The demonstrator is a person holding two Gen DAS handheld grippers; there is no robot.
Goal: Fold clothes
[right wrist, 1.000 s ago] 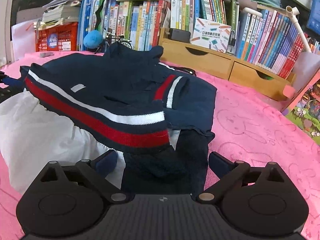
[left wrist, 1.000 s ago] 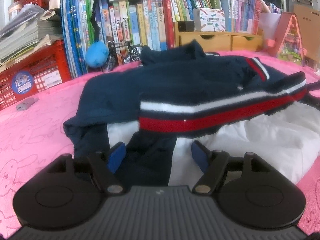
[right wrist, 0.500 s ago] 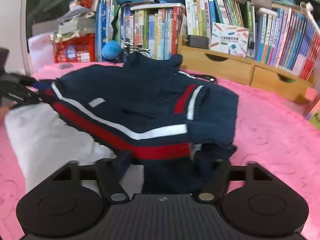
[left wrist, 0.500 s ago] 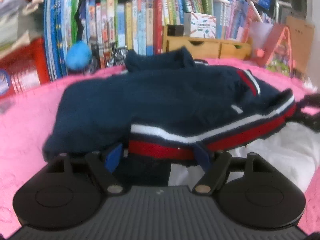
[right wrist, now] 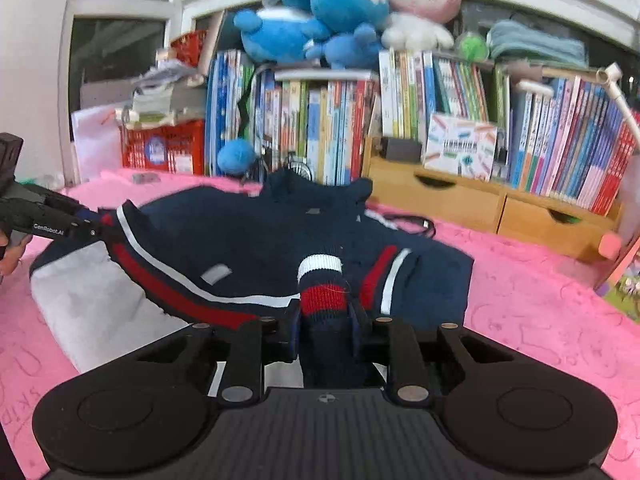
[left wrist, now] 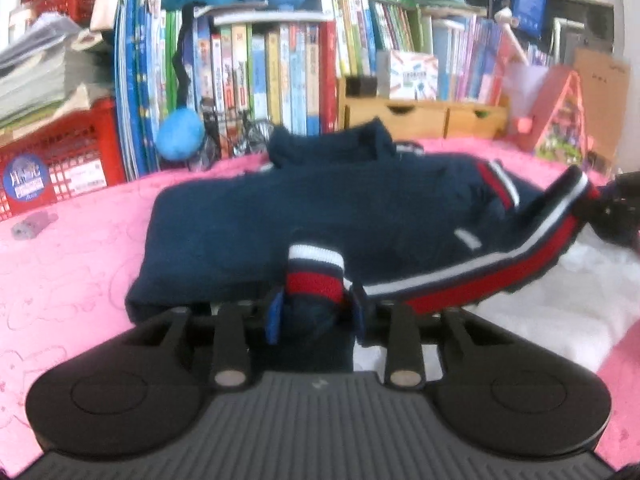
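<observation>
The left hand-held gripper (left wrist: 316, 312) points forward and slightly downward over the pink surface (left wrist: 80, 264), its jaws closing on a bunched fold of the navy sweater (left wrist: 320, 208); the striped hem band (left wrist: 316, 276), white over navy over red, stands up between the blue-lined pads, which press it from both sides. The right hand-held gripper (right wrist: 323, 322) sits in much the same pose, tilted a little below level, its jaws also closing on another bunch of the same striped band, pinched upright between its fingers (right wrist: 294, 332).

In the right wrist view the left hand-held gripper shows at the far left edge as a dark arm reaching toward the corner of the hem, with part of a person's hand (right wrist: 10, 254) behind it. Its side carries white lettering that reads "GenRobot.AI".

The navy sweater lies spread across the middle of the pink surface, collar toward the bookshelf (right wrist: 360, 120), with the hem edge lifted off a white garment (right wrist: 92, 312) that lies under it on the near side. A small pale tag shows on the navy fabric; nothing on it can be read.

Behind, a red crate (left wrist: 60, 156) bears a round blue sticker and a white label, both too blurred to read. The book spines and the box on the wooden drawer unit (right wrist: 480, 204) carry print that is too small to make out. Plush toys (right wrist: 320, 16) sit on top of the books
</observation>
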